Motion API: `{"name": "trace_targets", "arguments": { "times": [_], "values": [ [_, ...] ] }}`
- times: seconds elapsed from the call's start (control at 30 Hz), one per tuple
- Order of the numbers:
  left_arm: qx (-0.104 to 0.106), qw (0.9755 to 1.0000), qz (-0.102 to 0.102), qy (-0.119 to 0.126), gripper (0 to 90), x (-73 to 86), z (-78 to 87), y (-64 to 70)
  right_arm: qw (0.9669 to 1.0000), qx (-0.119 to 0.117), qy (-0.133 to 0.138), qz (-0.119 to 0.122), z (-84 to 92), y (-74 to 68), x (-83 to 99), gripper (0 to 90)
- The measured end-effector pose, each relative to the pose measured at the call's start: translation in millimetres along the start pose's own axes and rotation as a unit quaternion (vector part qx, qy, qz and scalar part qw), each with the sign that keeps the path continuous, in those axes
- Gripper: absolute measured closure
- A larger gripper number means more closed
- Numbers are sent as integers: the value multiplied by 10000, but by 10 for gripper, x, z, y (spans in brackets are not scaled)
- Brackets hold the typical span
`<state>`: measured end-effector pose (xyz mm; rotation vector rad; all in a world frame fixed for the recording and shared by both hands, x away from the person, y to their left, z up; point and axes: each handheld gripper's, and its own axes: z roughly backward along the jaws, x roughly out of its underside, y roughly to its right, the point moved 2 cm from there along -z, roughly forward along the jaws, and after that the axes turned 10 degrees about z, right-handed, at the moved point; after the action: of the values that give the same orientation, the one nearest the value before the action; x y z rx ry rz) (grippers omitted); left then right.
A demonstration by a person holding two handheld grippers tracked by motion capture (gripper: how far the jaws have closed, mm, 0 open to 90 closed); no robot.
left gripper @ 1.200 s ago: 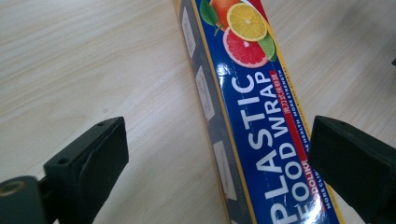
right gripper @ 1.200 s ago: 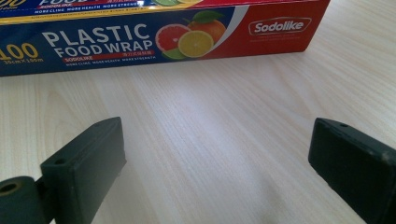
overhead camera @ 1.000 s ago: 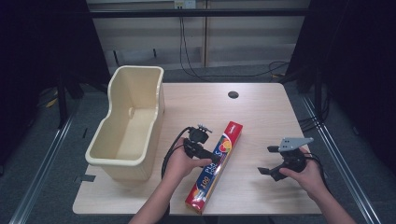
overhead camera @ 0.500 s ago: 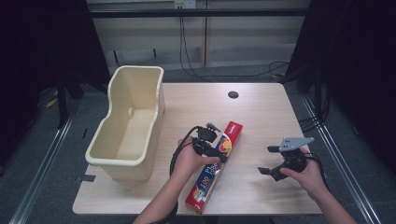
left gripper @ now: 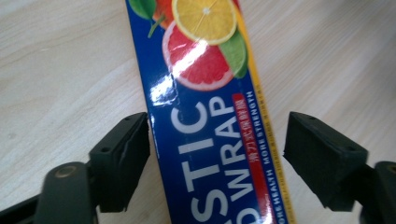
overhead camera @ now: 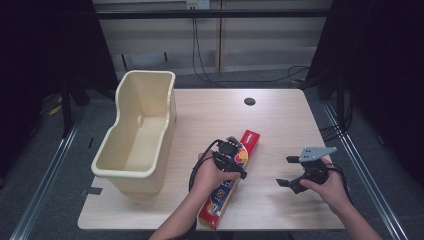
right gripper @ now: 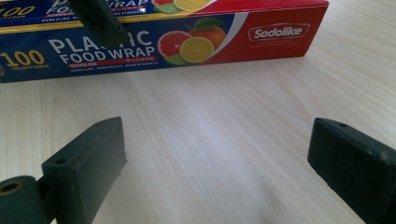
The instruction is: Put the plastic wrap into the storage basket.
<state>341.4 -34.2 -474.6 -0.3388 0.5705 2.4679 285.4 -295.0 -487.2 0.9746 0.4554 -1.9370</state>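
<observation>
A pale wood desk with a dark round hole near its far edge stands on grey floor; metal rails run along both sides; black curtains hang left and right; beige wall panels behind carry dangling black cables.

One cream plastic bin is counted at the left of the frame, and one box of plastic food wrap at lower centre. Two hand-held grippers are seen, the left and the right, over one surface.
</observation>
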Motion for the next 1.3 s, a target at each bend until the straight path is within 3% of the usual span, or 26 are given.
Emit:
{"name": "trace_targets", "arguments": {
  "times": [0.37, 0.67, 0.87, 1.03, 1.3],
  "values": [
    [-233, 9994, 220, -131, 279, 21, -121, -8, 10000, 3, 12, 19, 0, -9, -3, 40],
    [-477, 9967, 570, -339, 394, -21, -25, -15, 10000, 10, 50, 11, 5, -7, -7, 37],
    [-559, 9965, 370, -509, 404, -24, 14, -85, 10000, -41, 77, 1, 5, 0, -8, 37],
    [-435, 9966, 401, -582, 405, -31, 45, -104, 9999, -29, 100, -7, 12, 2, -9, 37],
    [-377, 9961, 398, -685, 406, -114, 256, -120, 9999, -28, 110, -56, 12, 4, -10, 37]
  ]
}}
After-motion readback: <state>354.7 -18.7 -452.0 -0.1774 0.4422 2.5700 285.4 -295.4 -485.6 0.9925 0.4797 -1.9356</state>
